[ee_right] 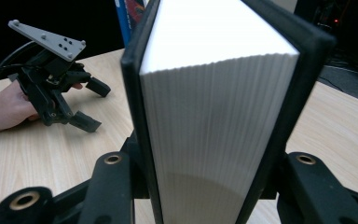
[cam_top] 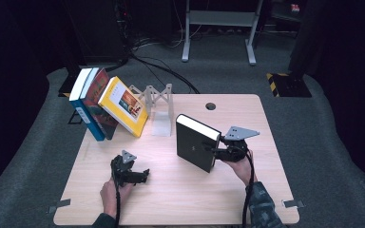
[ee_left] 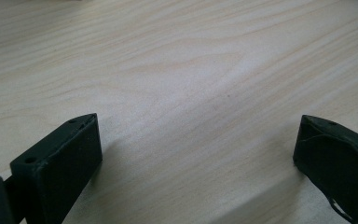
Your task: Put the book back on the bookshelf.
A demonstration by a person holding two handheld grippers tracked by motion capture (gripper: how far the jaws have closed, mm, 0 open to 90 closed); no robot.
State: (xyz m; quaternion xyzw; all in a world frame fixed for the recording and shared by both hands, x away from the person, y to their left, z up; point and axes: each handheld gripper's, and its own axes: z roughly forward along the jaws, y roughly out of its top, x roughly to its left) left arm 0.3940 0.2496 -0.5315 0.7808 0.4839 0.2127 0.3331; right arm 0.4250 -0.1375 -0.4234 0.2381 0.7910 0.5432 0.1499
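Step in hand: the black book (cam_top: 197, 142) is held upright by the right gripper (cam_top: 221, 151), standing right of the desk's (cam_top: 180, 199) centre; by judgement it is being carried toward the row of books at the far left corner.
Right gripper: clamped on the black book's fore-edge side, one jaw on each cover, as the right gripper view shows (ee_right: 214, 116); page block faces the camera.
Right hand: forearm enters from the near edge, wrist turned so the gripper points left across the desk.
Left gripper (cam_top: 140, 176): jaws spread wide, nothing between them; resting low over bare wood near the near-left part of the desk.
Shelf end: blue book (cam_top: 83, 107), red book (cam_top: 96, 102) and yellow book (cam_top: 122, 105) lean rightward; a pale bookend (cam_top: 158, 102) stands just beside the yellow one.
Next move, judged: carry the black book to the far edge and set it upright by the bookend; the leaning row may need steadying by the free gripper.
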